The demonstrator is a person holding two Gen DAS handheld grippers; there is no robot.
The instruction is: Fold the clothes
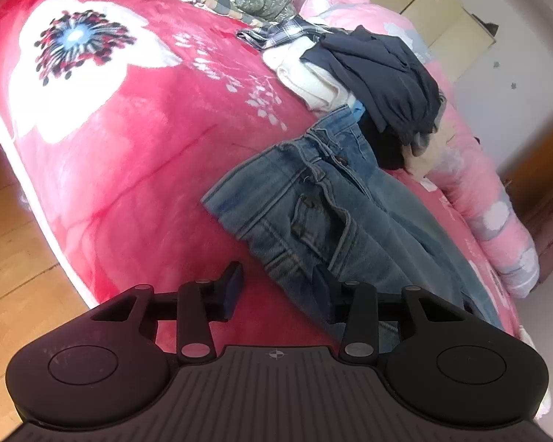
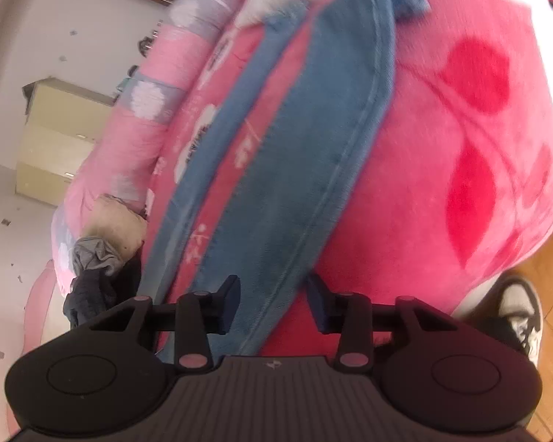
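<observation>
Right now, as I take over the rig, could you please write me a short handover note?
Left claw: open, at the jeans' waist; one finger lies on the denim, nothing gripped.
Right claw: open, straddling a jeans leg, pads not pressing.
Jeans lie spread out on the red blanket. The unfolded pile waits beside them.
Done: no fold visible.
Left: fold the jeans, then the pile.

Each gripper, left gripper (image 1: 278, 291) and right gripper (image 2: 272, 304), was matte black, with a ribbed base, two round caps, silver pivot pins and dark blue pads (image 1: 234, 287). Right of the right gripper showed a black-and-white sneaker (image 2: 520, 309).
</observation>
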